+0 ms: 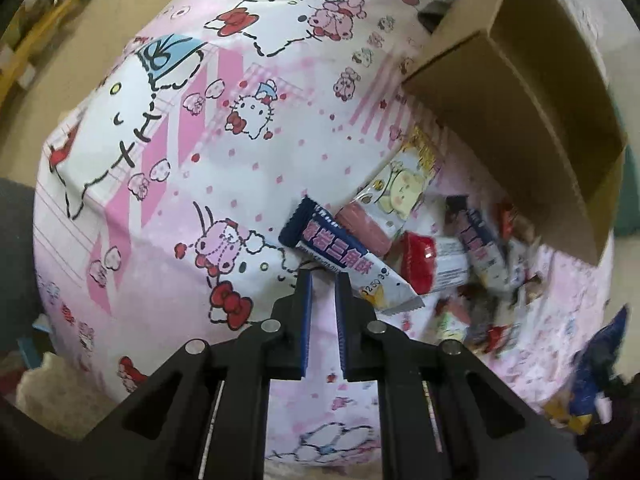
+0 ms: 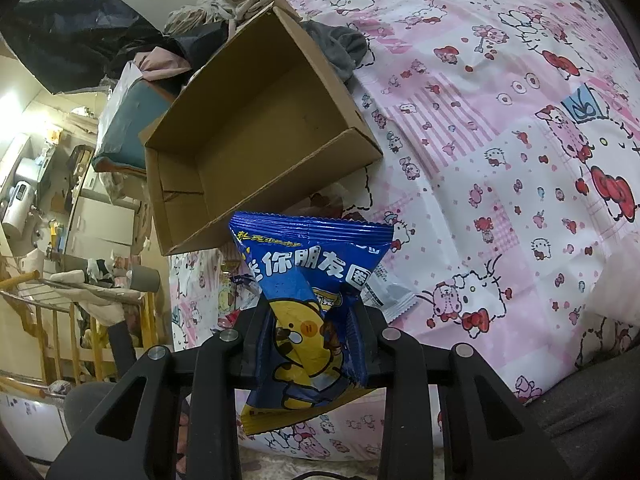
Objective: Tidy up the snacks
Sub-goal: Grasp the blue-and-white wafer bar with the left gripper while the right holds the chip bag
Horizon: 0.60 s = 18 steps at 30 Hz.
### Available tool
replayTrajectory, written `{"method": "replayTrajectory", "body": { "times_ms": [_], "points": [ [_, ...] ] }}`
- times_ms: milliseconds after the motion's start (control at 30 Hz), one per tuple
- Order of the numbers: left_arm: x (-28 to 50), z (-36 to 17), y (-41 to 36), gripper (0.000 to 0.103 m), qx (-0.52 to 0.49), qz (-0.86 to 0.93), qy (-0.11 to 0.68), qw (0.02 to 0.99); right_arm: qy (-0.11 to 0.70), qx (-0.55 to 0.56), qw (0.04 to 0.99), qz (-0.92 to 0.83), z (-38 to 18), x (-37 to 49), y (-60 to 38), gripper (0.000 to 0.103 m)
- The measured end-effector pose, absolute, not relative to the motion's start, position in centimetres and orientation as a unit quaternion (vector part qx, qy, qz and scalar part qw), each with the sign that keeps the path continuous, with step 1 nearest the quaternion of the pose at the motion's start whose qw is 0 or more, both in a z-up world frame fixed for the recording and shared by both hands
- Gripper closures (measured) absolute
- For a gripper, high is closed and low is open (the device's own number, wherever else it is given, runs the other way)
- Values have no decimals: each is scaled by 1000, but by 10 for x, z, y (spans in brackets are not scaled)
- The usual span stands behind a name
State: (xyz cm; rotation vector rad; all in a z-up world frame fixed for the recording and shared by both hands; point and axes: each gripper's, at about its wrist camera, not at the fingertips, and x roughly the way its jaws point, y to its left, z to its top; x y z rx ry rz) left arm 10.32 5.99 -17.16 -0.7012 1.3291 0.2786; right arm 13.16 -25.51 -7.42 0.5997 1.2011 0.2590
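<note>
Pink bedsheet [image 2: 500, 184] under right tool [image 2: 316, 316] gripping blue packet [image 2: 308, 280].

The left gripper [image 1: 323, 280] is pointed steeply downward, its two black fingers [image 1: 303, 320] with blue pads drawn near together, only a narrow gap left between them and nothing caught there. The right gripper [image 2: 316, 312] is also angled downward, and its fingers [image 2: 362, 332] are clamped partway closed on the blue snack packet [image 2: 310, 280], which is pinched at its lower half.

Blue snack bag [image 2: 312, 280], pink cartoon-print sheet [image 2: 500, 160], brown box [image 2: 256, 128].
</note>
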Motion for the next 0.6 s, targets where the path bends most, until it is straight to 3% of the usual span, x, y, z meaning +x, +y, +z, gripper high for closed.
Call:
{"method": "replayTrajectory", "body": {
  "times_ms": [67,100,133,300,367,400,467,500,600],
  "points": [
    [100,-165,66,74,-344,125,582,726,556,274,776,120,-75,131,-254,70],
    [100,-161,72,50,-349,126,577,727,557,273,776,119,-75,130,-254,70],
    [101,-159,73,40,-350,131,574,729,557,273,775,119,-76,131,-254,70],
    [120,-160,72,40,-334,157,592,717,559,275,774,117,-78,132,-256,70],
    [122,-174,69,46,-345,171,611,691,560,276,773,116,-78,133,-256,70],
    [121,-175,70,51,-345,179,611,690,560,277,772,116,-78,133,-257,70],
    [121,-172,68,72,-335,183,608,696,559,281,772,116,-78,133,-257,70],
    [121,-171,66,90,-331,174,613,696,559,282,771,116,-78,133,-258,70],
    [122,-165,58,90,-318,154,615,705,559,283,770,121,-78,133,-257,70]
  ]
}}
